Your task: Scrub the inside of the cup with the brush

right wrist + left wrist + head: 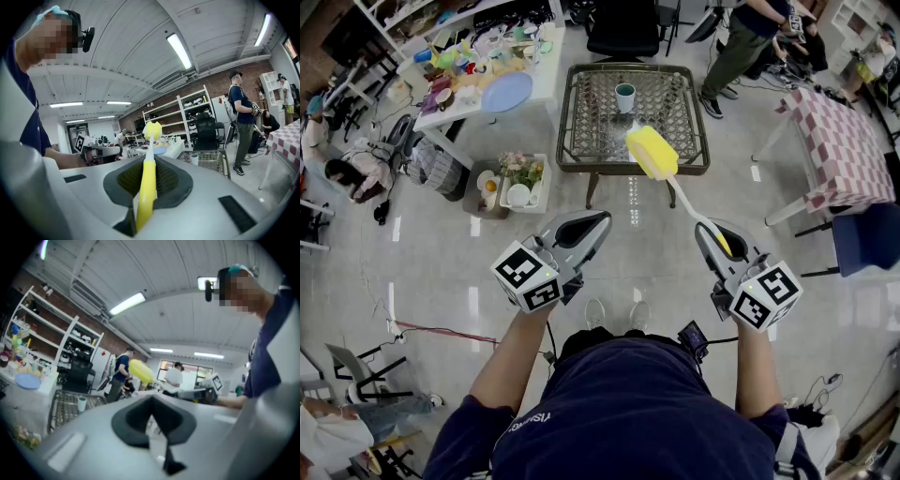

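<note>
Standing upright and alone near the far edge of the tabletop, the cup has its mouth facing up, so a brush can enter from above. The brush is held in the air well short of the cup, with its yellow sponge head leading towards the tabletop. The right tongs are clamped on the yellow end of its handle, which gives long reach. The left tongs are closed on nothing, probably kept free to steady the cup. Open floor lies between the person and the tabletop's near rim. A box of dishes and flowers sits on the floor just off the left corner, and a checked table stands well to the right.
</note>
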### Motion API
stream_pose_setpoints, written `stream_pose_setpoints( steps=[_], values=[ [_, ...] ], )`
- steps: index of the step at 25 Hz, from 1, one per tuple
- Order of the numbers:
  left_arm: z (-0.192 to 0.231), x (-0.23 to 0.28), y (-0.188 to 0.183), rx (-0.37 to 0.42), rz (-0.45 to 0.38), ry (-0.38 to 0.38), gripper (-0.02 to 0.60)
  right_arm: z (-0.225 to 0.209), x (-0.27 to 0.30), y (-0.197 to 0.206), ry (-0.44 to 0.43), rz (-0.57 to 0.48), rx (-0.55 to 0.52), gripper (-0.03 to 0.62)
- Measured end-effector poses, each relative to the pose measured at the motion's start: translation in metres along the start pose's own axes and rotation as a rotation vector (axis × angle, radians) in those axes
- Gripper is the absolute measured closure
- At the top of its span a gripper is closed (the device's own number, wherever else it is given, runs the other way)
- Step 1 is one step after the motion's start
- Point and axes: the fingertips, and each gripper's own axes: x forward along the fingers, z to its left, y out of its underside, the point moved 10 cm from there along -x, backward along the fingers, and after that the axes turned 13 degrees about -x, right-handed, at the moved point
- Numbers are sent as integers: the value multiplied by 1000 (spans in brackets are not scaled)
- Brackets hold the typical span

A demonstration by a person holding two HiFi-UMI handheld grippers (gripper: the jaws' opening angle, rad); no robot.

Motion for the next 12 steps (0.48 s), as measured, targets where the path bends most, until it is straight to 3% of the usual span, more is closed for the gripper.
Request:
stream_pose_setpoints(
  steps=[12],
  values=[
    [5,19,4,-1,8,-12,578,-19,1,10,-7,-5,27,565]
  ],
)
